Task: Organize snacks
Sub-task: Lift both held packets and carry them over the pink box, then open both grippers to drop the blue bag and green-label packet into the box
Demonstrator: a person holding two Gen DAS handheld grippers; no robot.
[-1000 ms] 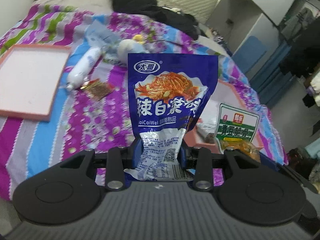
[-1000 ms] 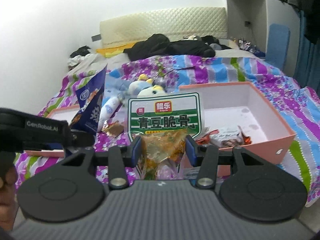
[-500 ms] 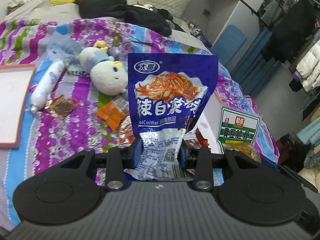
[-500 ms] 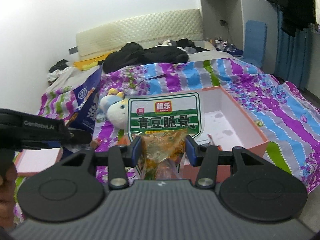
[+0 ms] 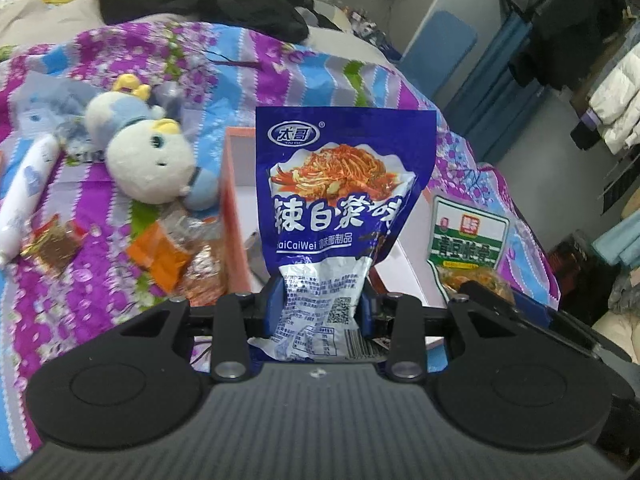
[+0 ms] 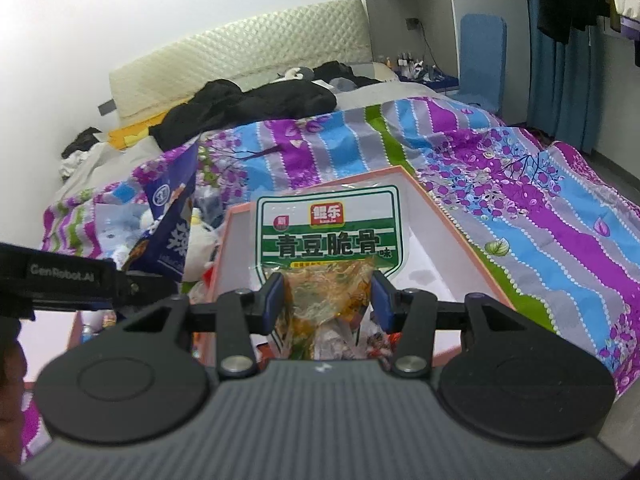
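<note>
My left gripper (image 5: 318, 306) is shut on a blue snack packet (image 5: 340, 184) and holds it upright over the near left edge of the pink box (image 5: 234, 184). My right gripper (image 6: 328, 300) is shut on a green-and-white snack packet (image 6: 328, 232), held upright over the same pink box (image 6: 448, 224). The green packet also shows in the left wrist view (image 5: 468, 236), to the right of the blue one. The blue packet shows in the right wrist view (image 6: 172, 224) at the left. A few small snacks lie in the box's near end (image 6: 376, 340).
Loose snack packets (image 5: 172, 256) lie on the striped bedspread left of the box, with a plush toy (image 5: 148, 160), a white bottle (image 5: 24, 196) and a brown packet (image 5: 52, 246). Black clothes (image 6: 248, 104) lie at the bed's head. The bed's right edge drops to the floor.
Both grippers have moved forward and right with their packets, from beside the pink box to over it. The pink tray at the left has left the left wrist view.
</note>
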